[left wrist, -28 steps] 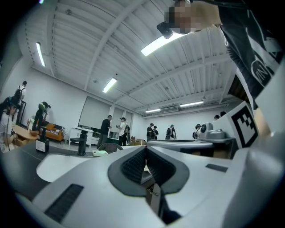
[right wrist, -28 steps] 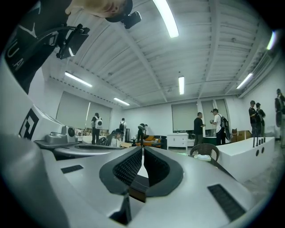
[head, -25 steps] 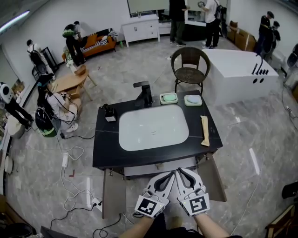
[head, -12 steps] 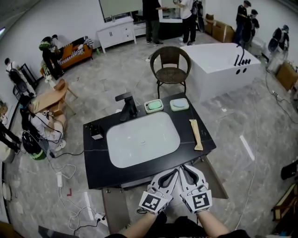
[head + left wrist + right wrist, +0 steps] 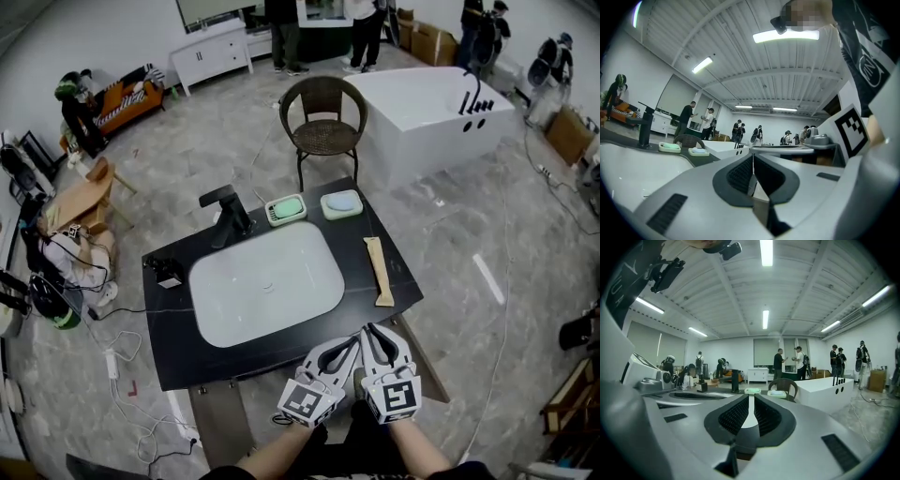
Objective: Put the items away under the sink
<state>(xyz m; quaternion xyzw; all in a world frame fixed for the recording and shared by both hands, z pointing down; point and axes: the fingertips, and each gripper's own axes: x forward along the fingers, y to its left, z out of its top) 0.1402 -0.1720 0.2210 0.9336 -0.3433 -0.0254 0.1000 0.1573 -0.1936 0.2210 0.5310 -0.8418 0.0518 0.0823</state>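
- The left hand-held gripper (image 5: 345,349) and the right hand-held gripper (image 5: 372,336) are both clenched on nothing; they hover side by side over the near edge of the black stone bench (image 5: 354,248);
- The long beige flat stick (image 5: 378,270) lies just ahead of the right one; the green soap in its tray (image 5: 285,208) and the pale blue soap tray (image 5: 341,202) lie further ahead, beyond the white basin (image 5: 267,281);
- I judge this as the start, with nothing picked up yet; the next move calls for opening one jaw pair and reaching forward, probably to the stick.
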